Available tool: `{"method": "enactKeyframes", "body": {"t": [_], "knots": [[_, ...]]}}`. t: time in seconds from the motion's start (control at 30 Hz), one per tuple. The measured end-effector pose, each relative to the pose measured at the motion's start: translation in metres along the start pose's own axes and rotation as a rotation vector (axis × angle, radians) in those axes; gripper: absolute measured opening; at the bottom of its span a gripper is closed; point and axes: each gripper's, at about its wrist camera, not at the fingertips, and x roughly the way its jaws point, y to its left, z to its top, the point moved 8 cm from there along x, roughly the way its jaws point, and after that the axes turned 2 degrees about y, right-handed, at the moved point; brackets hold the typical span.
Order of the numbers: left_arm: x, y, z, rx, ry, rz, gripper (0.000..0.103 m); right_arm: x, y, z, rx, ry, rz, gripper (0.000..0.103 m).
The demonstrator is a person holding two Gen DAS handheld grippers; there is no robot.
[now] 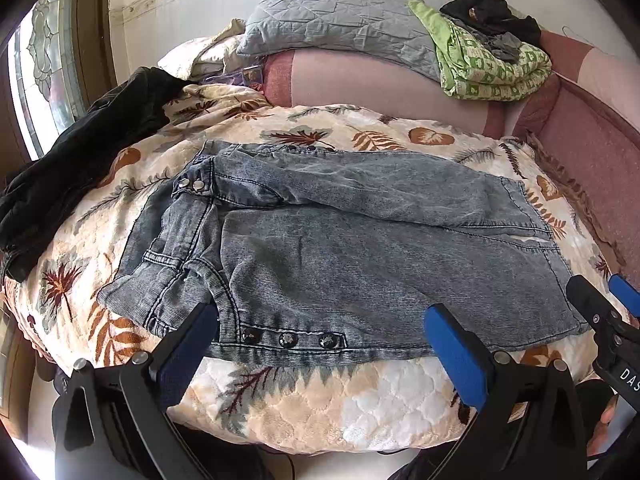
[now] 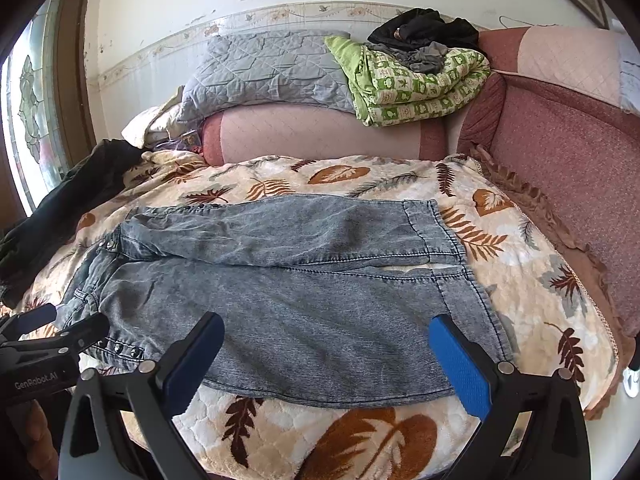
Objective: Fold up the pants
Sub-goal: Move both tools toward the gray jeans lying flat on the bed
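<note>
Grey-blue denim pants (image 1: 340, 248) lie flat on the leaf-print blanket (image 1: 320, 400), waist to the left, leg hems to the right, both legs side by side. They also show in the right wrist view (image 2: 300, 288). My left gripper (image 1: 320, 340) is open, its blue pads either side of the near edge by the row of studs, just above the fabric. My right gripper (image 2: 326, 352) is open over the near leg close to the hem. The right gripper also shows in the left wrist view (image 1: 600, 300); the left gripper shows in the right wrist view (image 2: 60, 324).
A dark jacket (image 1: 80, 168) lies on the blanket's left edge. A grey quilted pillow (image 1: 344, 20) and a green folded quilt (image 1: 488, 64) with dark clothes sit on the pink sofa back (image 2: 320, 132). A pink armrest (image 2: 568, 168) runs along the right.
</note>
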Motion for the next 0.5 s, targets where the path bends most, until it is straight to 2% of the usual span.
{"method": "enactKeyframes", "body": {"t": [0.5], "knots": [[0.0009,0.0016,-0.0019,-0.005,0.003,-0.003,0.103,0.0006,0.0009,-0.0011,0.001,0.006,0.007,0.103]]}}
